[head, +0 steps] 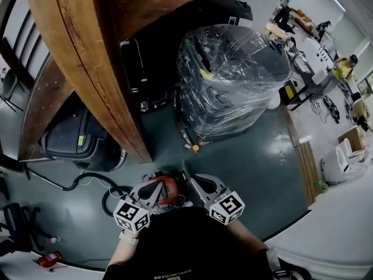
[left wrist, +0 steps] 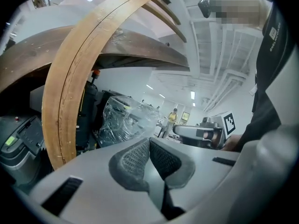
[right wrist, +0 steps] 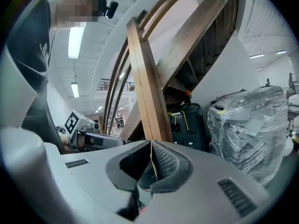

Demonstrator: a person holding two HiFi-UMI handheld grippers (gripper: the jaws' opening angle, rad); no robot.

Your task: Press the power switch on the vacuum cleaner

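In the head view a red canister vacuum cleaner (head: 167, 192) sits on the dark floor close in front of me, mostly covered by my grippers. Its black hose (head: 109, 198) loops off to the left. I cannot make out its power switch. My left gripper (head: 152, 185) hovers over the vacuum's left part, jaws shut and empty. My right gripper (head: 194, 181) is beside it on the right, also shut and empty. Both gripper views look up and outward: the left gripper (left wrist: 149, 141) and right gripper (right wrist: 152, 143) each show pads pressed together, and neither shows the vacuum.
A wooden stair beam (head: 87, 57) rises at the left, with a grey machine (head: 76, 139) under it. Ahead stand a plastic-wrapped machine (head: 233, 80) and a black unit (head: 140, 69). People work at benches (head: 344, 69) far right. A small red object (head: 49, 258) lies at the lower left.
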